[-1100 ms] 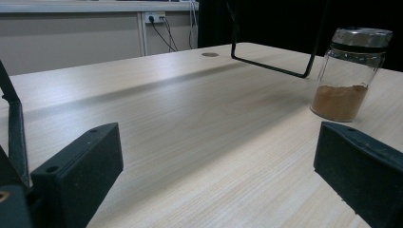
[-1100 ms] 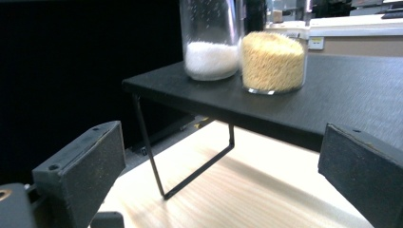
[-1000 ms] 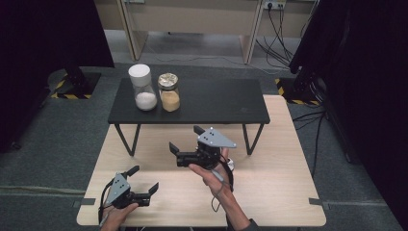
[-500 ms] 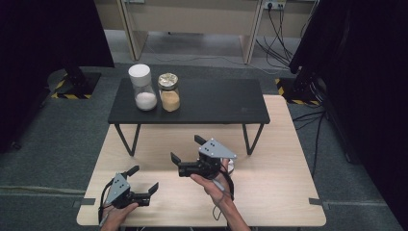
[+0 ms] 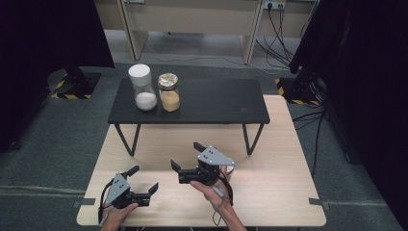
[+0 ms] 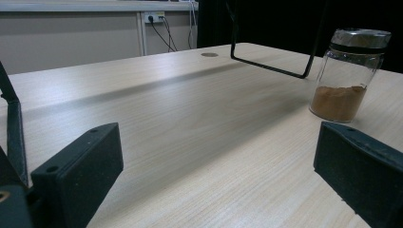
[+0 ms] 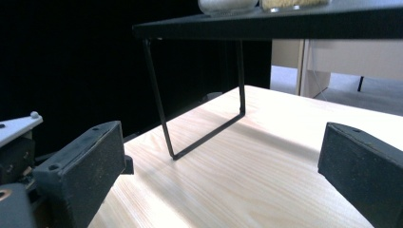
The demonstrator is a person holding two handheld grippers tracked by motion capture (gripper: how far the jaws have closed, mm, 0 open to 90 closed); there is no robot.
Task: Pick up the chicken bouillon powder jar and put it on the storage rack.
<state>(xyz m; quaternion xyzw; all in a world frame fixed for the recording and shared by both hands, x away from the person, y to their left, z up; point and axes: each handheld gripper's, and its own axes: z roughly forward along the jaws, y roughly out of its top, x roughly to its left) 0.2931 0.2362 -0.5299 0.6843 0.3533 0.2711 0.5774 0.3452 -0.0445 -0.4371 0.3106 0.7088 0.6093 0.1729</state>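
My left gripper (image 5: 143, 178) rests open near the wooden table's (image 5: 279, 192) front left corner, nothing between its jaws. In the left gripper view a glass jar of brown powder (image 6: 349, 76) with a metal lid stands on the wood, ahead and to the right of the jaws. My right gripper (image 5: 186, 155) is held open above the table's middle, jaws pointing left and empty. A white-lidded jar of white powder (image 5: 143, 89) and a gold-lidded jar of tan grains (image 5: 169, 92) stand side by side at the left end of the black shelf (image 5: 216, 103).
The black shelf stands on thin wire legs (image 7: 164, 118) across the back of the wooden table. In the right gripper view the two jars' bottoms (image 7: 228, 4) show above the shelf's edge. Dark curtains hang on both sides, and cables lie on the floor at the right.
My right gripper has drawn back toward the table's front edge, staying open. The left gripper has not moved.
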